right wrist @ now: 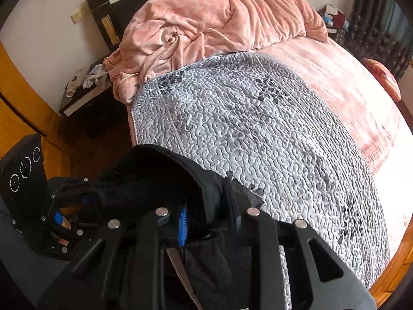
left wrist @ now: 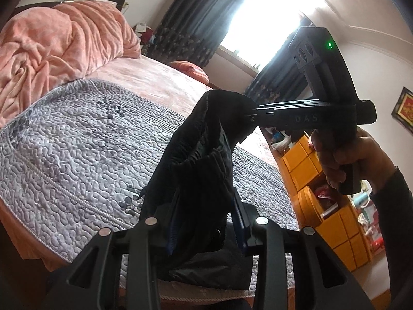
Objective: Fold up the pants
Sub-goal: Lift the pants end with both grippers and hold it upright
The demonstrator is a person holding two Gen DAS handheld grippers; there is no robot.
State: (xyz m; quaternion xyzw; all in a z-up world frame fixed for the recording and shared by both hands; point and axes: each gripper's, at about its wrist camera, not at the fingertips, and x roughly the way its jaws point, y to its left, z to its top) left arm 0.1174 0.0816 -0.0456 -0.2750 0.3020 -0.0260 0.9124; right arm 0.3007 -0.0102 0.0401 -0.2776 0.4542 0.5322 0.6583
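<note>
Left gripper (left wrist: 206, 230) clamped on black pants (left wrist: 198, 155) — right gripper (right wrist: 209, 222) too

You have black pants (left wrist: 198, 155) pinched between blue finger pads (right wrist: 182, 228) on black grippers. Under them lies your grey quilt (right wrist: 271, 134) with a pebbled stitch pattern and darker floral patches, beside a salmon-pink plush blanket (right wrist: 219, 18) and orange-yellow cabinets (left wrist: 333, 206).
</note>
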